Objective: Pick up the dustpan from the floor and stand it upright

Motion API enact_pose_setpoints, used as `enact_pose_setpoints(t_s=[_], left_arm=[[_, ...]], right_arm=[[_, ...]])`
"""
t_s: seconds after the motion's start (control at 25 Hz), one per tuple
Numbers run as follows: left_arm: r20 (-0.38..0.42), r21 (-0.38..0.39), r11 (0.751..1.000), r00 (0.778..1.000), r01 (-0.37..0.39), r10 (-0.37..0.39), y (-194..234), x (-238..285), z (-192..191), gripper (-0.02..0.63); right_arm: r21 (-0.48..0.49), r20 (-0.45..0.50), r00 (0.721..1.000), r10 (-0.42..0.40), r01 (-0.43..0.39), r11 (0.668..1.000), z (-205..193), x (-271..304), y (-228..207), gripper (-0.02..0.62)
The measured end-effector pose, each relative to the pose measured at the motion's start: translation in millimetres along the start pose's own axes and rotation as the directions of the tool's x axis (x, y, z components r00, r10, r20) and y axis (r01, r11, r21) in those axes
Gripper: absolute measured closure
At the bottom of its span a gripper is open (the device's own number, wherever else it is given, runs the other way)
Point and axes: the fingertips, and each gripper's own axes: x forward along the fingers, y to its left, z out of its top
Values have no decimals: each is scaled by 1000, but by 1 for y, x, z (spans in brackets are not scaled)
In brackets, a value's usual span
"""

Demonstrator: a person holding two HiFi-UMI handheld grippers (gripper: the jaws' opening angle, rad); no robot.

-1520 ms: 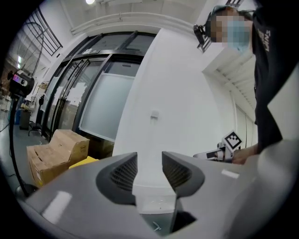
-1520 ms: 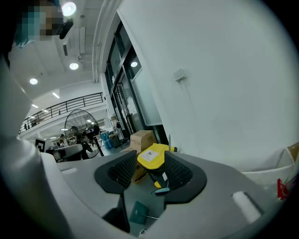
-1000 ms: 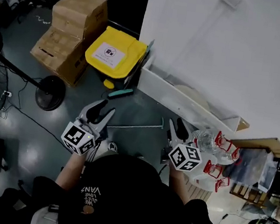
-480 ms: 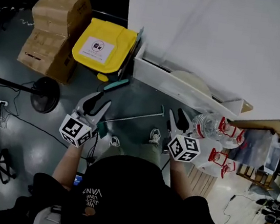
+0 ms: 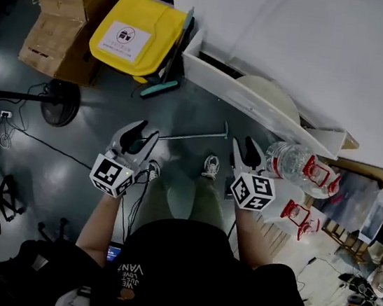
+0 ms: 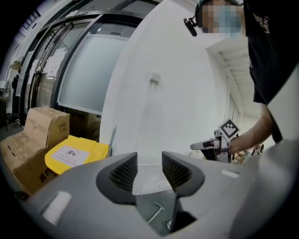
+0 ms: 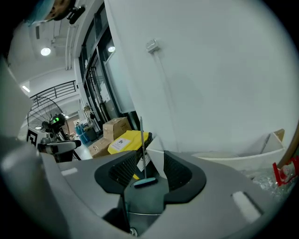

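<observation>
Dustpan (image 5: 192, 135) seen flat on the floor, not yet grasped.
The left gripper (image 5: 143, 133) is held open and empty, the handle is laid between, and the right gripper (image 5: 243, 149) is open too; a lower reach onto it is called for.

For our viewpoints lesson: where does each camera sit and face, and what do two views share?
Head view: on the head, steeply down at the floor; arms, left gripper, right gripper.
Left gripper view: behind its open jaws, facing the white wall; right gripper.
Right gripper view: behind its open jaws, facing that wall; left gripper.
All share the yellow bin.
</observation>
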Motion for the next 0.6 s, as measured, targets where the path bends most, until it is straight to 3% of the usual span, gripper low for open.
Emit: enact_pose_setpoints(t_s=[0.24, 0.6], left_arm=[[-68, -16, 1000, 998, -1, 0, 2, 30, -58, 434], [-200, -16, 999, 979, 35, -38, 13, 76, -173, 434]], right_arm=[[4, -63, 997, -42, 42, 999, -42, 31, -38, 436], [33, -171, 979, -109, 116, 993, -137, 83, -96, 436]])
